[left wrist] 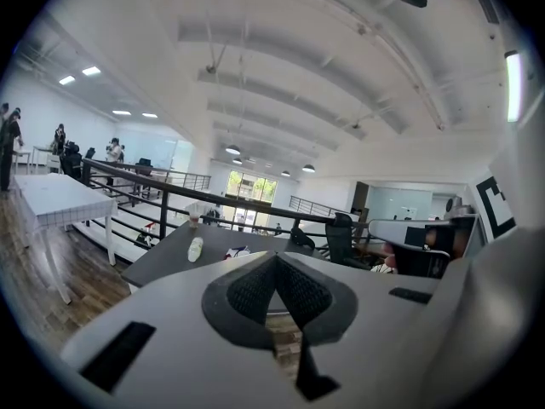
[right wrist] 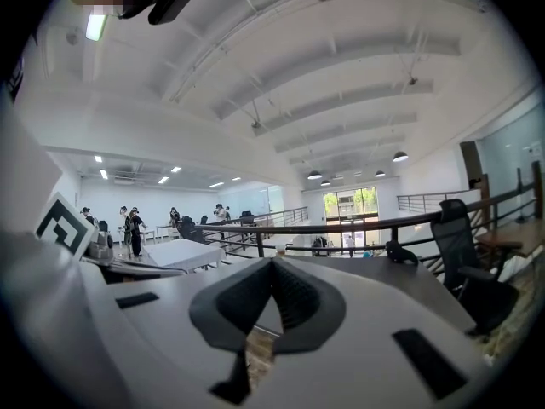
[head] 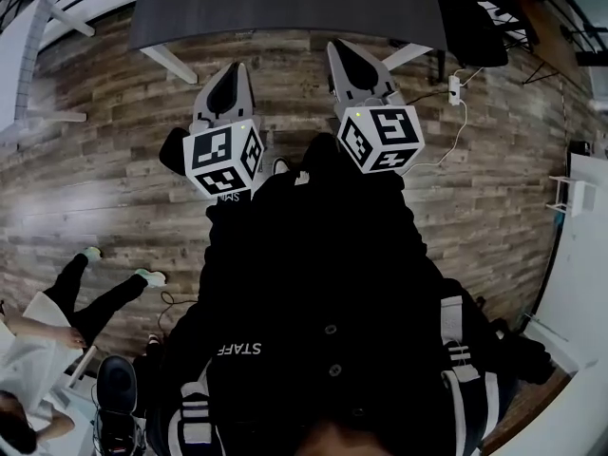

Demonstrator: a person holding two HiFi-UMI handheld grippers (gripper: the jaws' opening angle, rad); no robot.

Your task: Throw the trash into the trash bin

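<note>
The left gripper is clenched: in the left gripper view its two dark ribbed pads meet at the tip with nothing between them. The right gripper is closed the same way, pads together and empty. In the head view the two grippers are side by side in front of the person's dark jacket. The left gripper and the right gripper both point toward a dark table and are near its closest edge. Each has its marker cube facing up, the left cube a little lower in the picture than the right cube.

The likely trash lies on that dark table, well beyond the closed jaws. There is a small white item on its side and a colourful item just beside it. A cup stands upright farther back, near the table's far edge. Neither gripper touches any of them.

Under the grippers is a wood-plank floor, with a white cable trailing across it to the right of the table. A black office chair stands at the table's right side. Behind the table runs a dark railing, and off to the left is a white table. At the lower left of the head view another person's legs stretch across the floor.
</note>
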